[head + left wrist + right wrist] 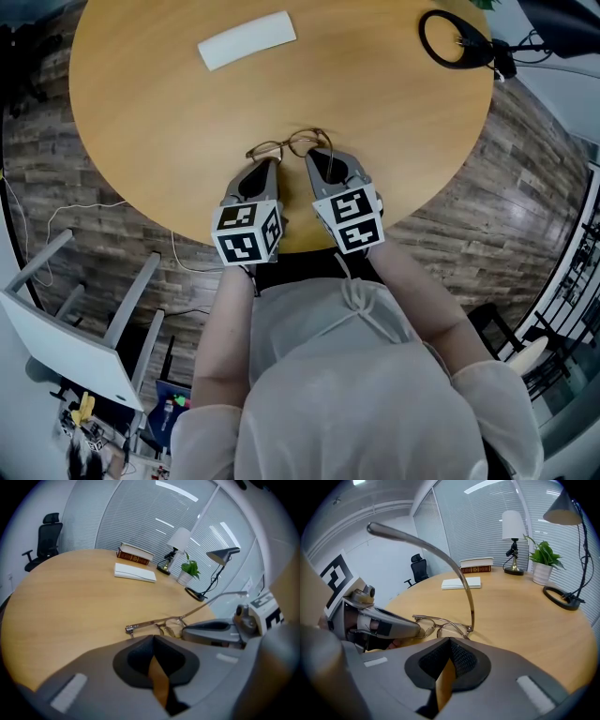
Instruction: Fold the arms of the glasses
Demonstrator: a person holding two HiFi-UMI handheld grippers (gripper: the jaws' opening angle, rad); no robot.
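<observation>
Thin metal-framed glasses (pixel 289 143) lie on the round wooden table (pixel 141 94), close to its near edge. In the right gripper view one arm (pixel 459 573) of the glasses (pixel 436 619) stands open and curves up over the camera. My left gripper (pixel 272 165) is shut, its tip at the left lens. My right gripper (pixel 317 157) is shut too, just behind the right hinge. In the left gripper view the frame (pixel 150 623) lies right beyond my left gripper (pixel 153 637), with the right gripper's tip (pixel 187 632) beside it. The glasses' other arm is hidden.
A flat white case (pixel 247 39) lies at the far side, near stacked books (pixel 135 555). A desk lamp's black ring base (pixel 455 39), a small table lamp (pixel 513 531) and a potted plant (pixel 541 557) stand at the right rim. An office chair (pixel 47 538) stands beyond.
</observation>
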